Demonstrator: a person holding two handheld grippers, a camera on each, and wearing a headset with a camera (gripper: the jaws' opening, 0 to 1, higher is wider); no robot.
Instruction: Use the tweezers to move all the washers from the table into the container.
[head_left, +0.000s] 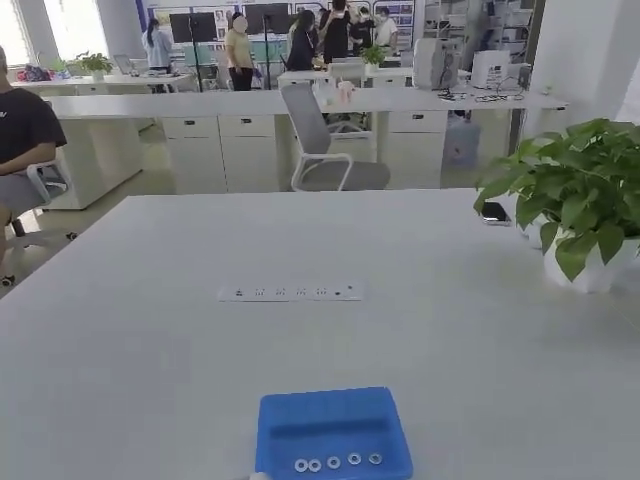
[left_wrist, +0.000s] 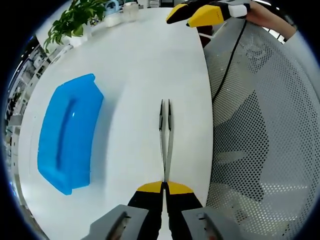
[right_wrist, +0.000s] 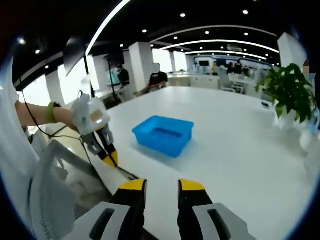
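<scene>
The left gripper (left_wrist: 164, 189) clenches its jaws on one pair of slim grey tweezers (left_wrist: 165, 135), tips nearly together over the white worktop (left_wrist: 135, 75), the right gripper (right_wrist: 162, 189) has its jaws released and empty, and five small silvery washers (head_left: 334, 462) lie in a row inside the one blue container (head_left: 330, 412).

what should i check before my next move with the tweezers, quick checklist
1. Grip on the tweezers: ok, the left gripper clamps their base.
2. Tips free: ok, nothing between them.
3. The right gripper free: ok, jaws apart, holding nothing.
4. The washers located: ok, five in a row on the near part of the blue container.
5. More of them left on the table: cannot tell.
6. Container hollow side up: ok, a recess shows on top.
</scene>
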